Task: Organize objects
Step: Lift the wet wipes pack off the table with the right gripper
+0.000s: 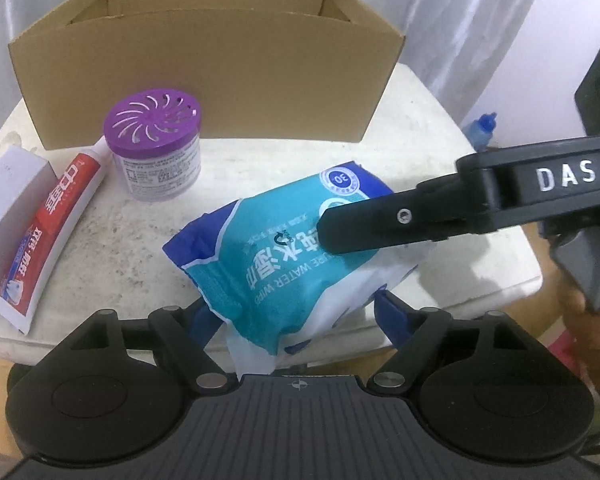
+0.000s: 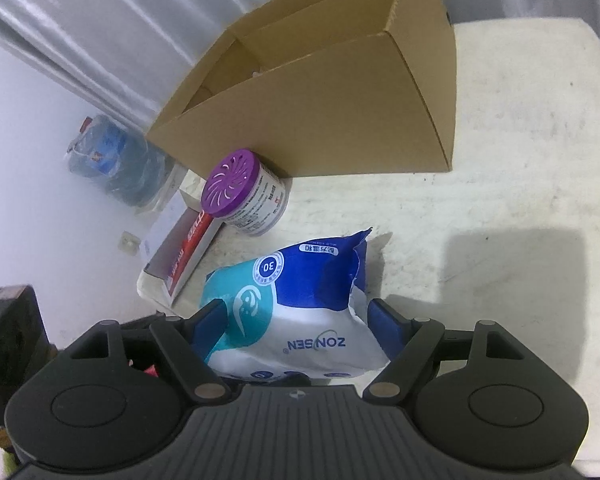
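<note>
Wipes pack sits between my left gripper fingers, lifted at the near edge of the white table. Readable on it: "30" in a round badge, "PURE WATER WIPES", large Chinese characters. In the right wrist view the same pack shows "ZONSEN" upside down on its white end, plus the "30" badge.

Long axis of the pack runs diagonally away from the left fingers, blue crimped end pointing up-right toward the far side; the white end hangs nearest the left palm.

Left fingers: both blue pads flank the pack's near end and appear to press it. Right gripper: its pads bracket the white end tightly, gripping the pack. From the left wrist the right gripper reaches in from the right, one black finger across the pack's top face; "DAS" is lettered on its body.

Ahead-left of the left fingers: purple-lidded air freshener jar, upright, fine print unreadable. Left of it, a red-and-white toothpaste tube with Chinese lettering, lying on a white carton. Beyond both, an open cardboard box.
</note>
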### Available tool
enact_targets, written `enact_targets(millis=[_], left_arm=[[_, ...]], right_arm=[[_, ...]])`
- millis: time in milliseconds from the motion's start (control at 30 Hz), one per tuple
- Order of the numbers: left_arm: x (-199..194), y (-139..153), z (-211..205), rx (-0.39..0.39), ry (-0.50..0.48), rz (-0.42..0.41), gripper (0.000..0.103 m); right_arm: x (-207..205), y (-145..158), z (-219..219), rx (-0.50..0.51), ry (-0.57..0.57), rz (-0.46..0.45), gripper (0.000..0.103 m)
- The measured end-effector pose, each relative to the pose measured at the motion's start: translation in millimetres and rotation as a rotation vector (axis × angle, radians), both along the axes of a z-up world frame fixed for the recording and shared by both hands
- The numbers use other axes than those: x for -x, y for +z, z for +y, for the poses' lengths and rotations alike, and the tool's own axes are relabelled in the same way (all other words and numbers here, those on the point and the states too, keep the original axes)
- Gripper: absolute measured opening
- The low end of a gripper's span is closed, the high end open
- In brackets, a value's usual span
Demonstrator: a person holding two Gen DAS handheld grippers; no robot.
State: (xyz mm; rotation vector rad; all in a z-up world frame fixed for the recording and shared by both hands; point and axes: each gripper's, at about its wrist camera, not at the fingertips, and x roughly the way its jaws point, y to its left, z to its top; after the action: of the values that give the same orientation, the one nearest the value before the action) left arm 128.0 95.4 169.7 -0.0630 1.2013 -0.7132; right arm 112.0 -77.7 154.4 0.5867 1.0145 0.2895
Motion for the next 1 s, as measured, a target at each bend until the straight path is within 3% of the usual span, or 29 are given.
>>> enact_targets(millis=[233, 700, 1000], left_arm=[[1.4, -3.8, -14.2, -0.031, -0.016, -0.027, 0.087], [5.1, -3.3, -17.2, -0.028, 0.009, -0.028, 0.08], [7.2, -4.6, -18.8, -0.044, 0.007, -0.026, 0.084]], right_arm=[[0.3, -3.1, 1.2, -0.019, 0.006, 0.005, 0.081], [0.2, 3.2, 9.9, 0.031, 0.019, -0.018, 0.082], [1.5, -0.8, 3.0, 0.003, 0.002, -0.011, 0.082]])
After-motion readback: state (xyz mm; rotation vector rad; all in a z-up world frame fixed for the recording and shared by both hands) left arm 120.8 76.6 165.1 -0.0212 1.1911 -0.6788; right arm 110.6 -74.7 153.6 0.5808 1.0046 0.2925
